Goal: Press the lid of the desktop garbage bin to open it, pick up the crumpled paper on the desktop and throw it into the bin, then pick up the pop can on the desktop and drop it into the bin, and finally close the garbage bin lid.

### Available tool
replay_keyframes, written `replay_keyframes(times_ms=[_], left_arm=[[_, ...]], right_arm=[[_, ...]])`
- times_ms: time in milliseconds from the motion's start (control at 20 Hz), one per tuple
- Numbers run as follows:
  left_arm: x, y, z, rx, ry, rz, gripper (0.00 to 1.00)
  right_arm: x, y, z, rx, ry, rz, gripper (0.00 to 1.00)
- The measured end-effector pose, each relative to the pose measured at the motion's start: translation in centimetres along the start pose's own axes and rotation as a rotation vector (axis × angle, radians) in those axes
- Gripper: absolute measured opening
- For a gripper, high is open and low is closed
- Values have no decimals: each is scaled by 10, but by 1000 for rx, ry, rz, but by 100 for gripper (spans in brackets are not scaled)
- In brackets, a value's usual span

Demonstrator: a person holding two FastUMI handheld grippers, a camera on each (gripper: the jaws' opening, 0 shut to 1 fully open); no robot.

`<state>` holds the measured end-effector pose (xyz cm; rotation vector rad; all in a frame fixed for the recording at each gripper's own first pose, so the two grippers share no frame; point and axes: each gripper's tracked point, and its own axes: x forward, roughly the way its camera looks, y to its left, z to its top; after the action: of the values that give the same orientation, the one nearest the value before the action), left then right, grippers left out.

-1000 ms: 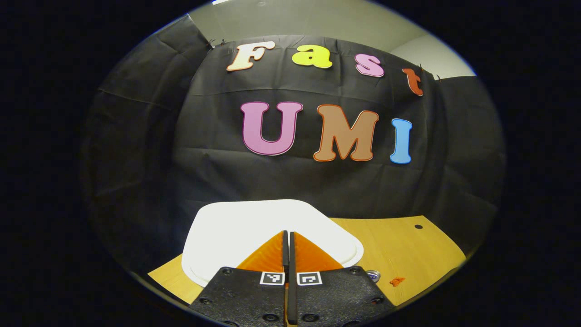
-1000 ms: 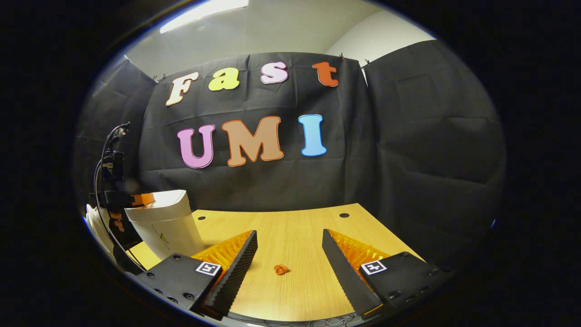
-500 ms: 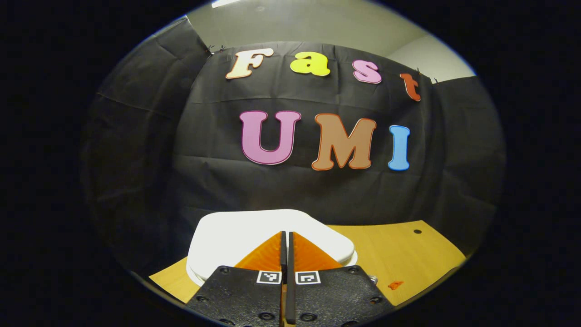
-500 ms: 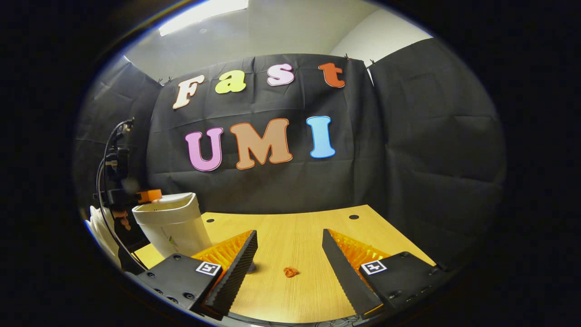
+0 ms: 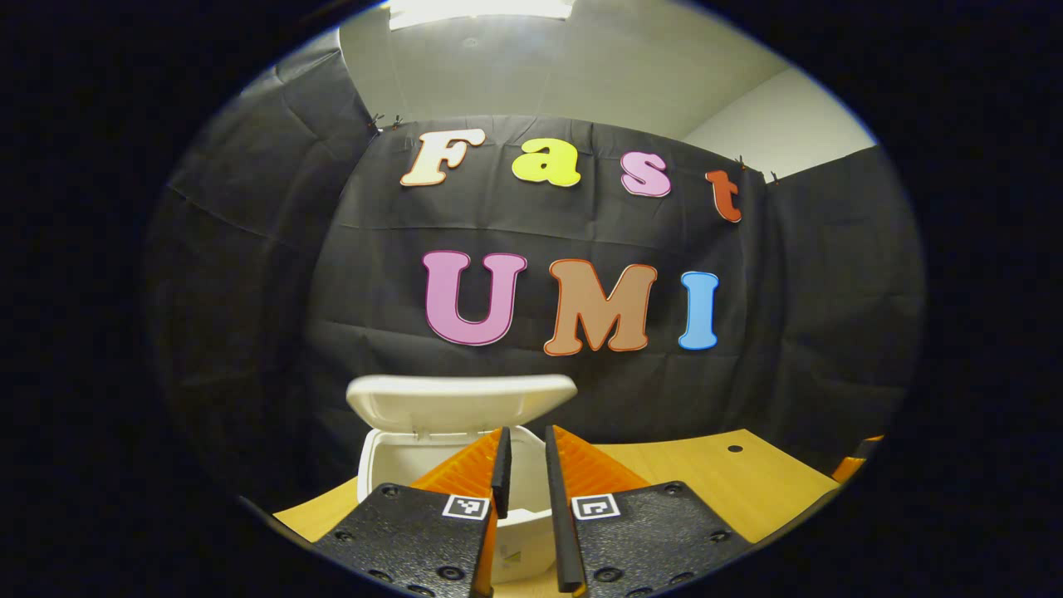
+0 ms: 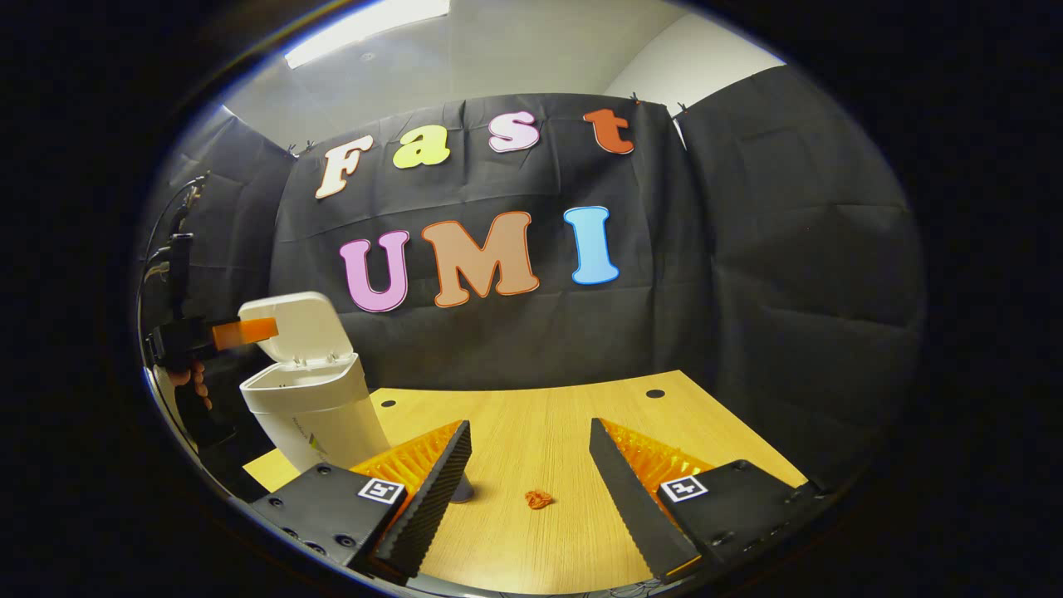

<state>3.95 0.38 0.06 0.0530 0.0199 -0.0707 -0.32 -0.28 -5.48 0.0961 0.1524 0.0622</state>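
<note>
One white bin (image 5: 390, 465) sits at the lower centre of the left gripper view, its one lid (image 5: 461, 399) raised above the open mouth. The left gripper (image 5: 523, 453) shows at the bottom of that view in front of the bin, its two fingers a narrow gap apart with nothing between them. In the right gripper view the bin (image 6: 320, 415) stands at the lower left on the wooden table (image 6: 531, 432), lid (image 6: 299, 328) tipped up and back; the left gripper (image 6: 241, 332) hovers just left of the lid, held by a hand (image 6: 191, 382). The right gripper (image 6: 527, 457) shows bottom centre, fingers wide apart and empty. One crumpled paper (image 6: 538, 499) lies on the table between them. One can (image 6: 462, 490) peeks out beside the left finger. Two holes (image 6: 655, 393) mark the tabletop.
</note>
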Motion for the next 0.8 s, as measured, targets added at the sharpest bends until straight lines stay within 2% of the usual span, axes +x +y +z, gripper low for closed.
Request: replay_keyframes(times_ms=[100,250,300,500,650,800], left_arm=[[-6,-15,-8,4,11,-44,34],[-19,-29,-15,22,12,-87,86],[-21,-31,-16,31,10,-84,89],[-34,-33,-16,39,4,-57,90],[-42,-25,-23,39,26,-9,90],[-49,-9,-29,53,50,53,89]], right_arm=[[8,3,-2,-9,5,12,96],[27,6,-12,-31,25,40,96],[37,4,-19,-45,41,46,96],[75,-2,-64,-96,161,75,96],[107,-2,-89,-117,225,115,96],[141,-7,-132,-129,343,136,96]])
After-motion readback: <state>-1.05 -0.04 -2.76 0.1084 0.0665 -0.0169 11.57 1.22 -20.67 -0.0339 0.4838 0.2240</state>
